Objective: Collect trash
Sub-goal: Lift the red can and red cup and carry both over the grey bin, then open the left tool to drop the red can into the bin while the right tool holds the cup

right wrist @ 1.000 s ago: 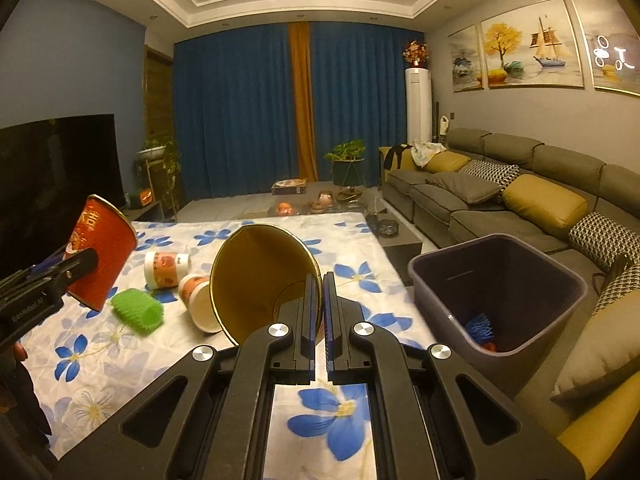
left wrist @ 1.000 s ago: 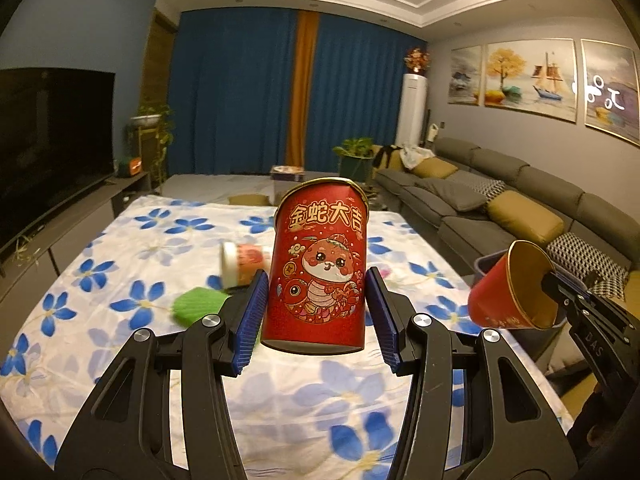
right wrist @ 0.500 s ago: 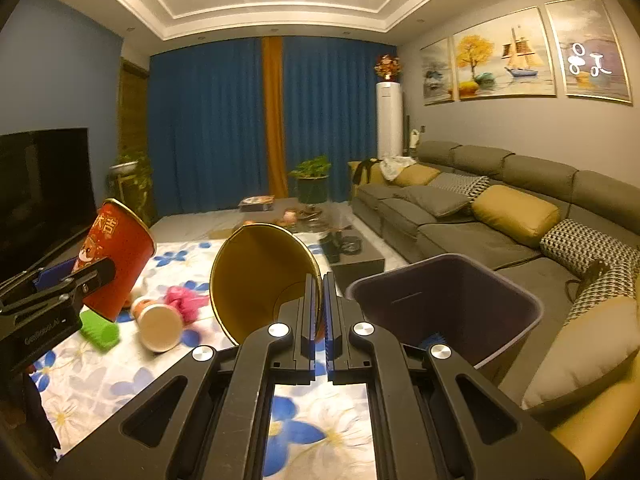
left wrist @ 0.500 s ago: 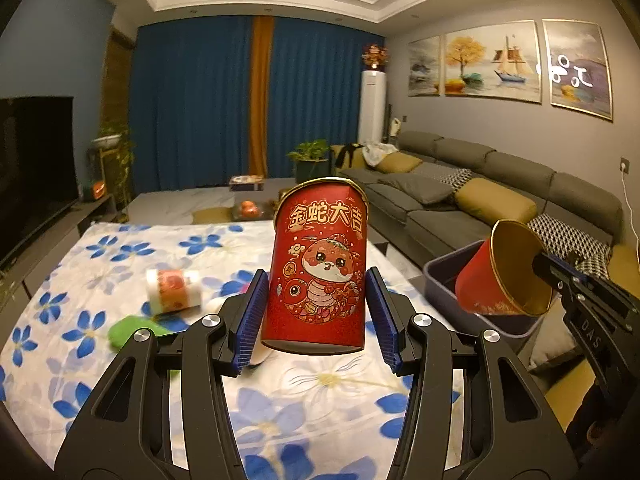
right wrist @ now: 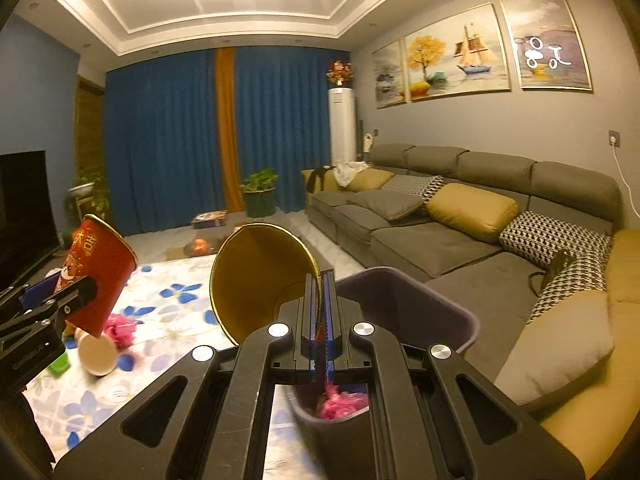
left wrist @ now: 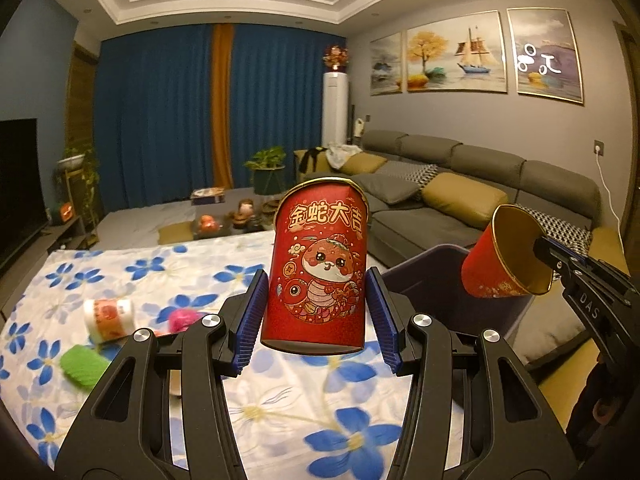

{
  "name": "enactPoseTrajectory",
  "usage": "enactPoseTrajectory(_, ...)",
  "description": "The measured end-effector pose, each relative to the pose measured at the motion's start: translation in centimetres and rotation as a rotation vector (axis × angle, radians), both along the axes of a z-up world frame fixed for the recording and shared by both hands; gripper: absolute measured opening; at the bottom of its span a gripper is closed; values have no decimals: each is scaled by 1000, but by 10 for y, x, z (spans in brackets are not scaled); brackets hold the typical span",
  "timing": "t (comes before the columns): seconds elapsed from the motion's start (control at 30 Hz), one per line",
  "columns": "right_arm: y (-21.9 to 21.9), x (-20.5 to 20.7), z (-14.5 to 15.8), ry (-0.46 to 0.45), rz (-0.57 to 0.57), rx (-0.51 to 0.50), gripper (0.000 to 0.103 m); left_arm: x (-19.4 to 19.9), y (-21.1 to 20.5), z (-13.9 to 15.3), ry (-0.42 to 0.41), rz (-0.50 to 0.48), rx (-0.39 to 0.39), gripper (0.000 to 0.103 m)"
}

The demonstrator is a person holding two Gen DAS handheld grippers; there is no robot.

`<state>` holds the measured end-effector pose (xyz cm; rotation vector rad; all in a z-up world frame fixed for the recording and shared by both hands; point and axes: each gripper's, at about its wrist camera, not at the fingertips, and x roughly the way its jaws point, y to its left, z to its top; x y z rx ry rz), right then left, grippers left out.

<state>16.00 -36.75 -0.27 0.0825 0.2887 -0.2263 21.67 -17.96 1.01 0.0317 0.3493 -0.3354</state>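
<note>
Carrying a tall red paper cup with a snake cartoon [left wrist: 316,276] clamped in my left gripper [left wrist: 316,320] and pinching another red gold-lined cup's [right wrist: 260,280] rim in my right gripper [right wrist: 319,320], I needed both centred over the dark plastic bin [right wrist: 440,304] before letting go.

Flowered cloth surface with scattered litter

A white cloth printed with blue flowers [left wrist: 280,412] fills the lower left of the left wrist view. On it, at left, lie a white cup with an orange label [left wrist: 107,315] on its side, a green scrap [left wrist: 83,365] below it and a pink scrap [left wrist: 182,317] just to the cup's right.
</note>
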Motion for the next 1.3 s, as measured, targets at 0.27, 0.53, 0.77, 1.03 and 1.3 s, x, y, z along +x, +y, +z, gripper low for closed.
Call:
enactPoseTrajectory(0.27, -31, 7, -2, 7, -58, 17, 5, 10, -35, -2, -9, -64, -3, 49)
enactPoseTrajectory(0.53, -49, 12, -2, 3, -96, 27, 5, 20, -68, -3, -11, -126, -11, 49)
enactPoseTrajectory(0.77, -62, 19, -6, 9, -111, 40, 5, 26, -89, -12, 2, -162, -6, 49)
enactPoseTrajectory(1.03, -67, 21, -10, 15, -120, 52, 5, 36, -109, -17, 19, -192, 6, 49)
enactPoseTrajectory(1.3, -72, 24, -10, 21, -126, 64, 5, 44, -120, -22, 33, -217, 8, 50)
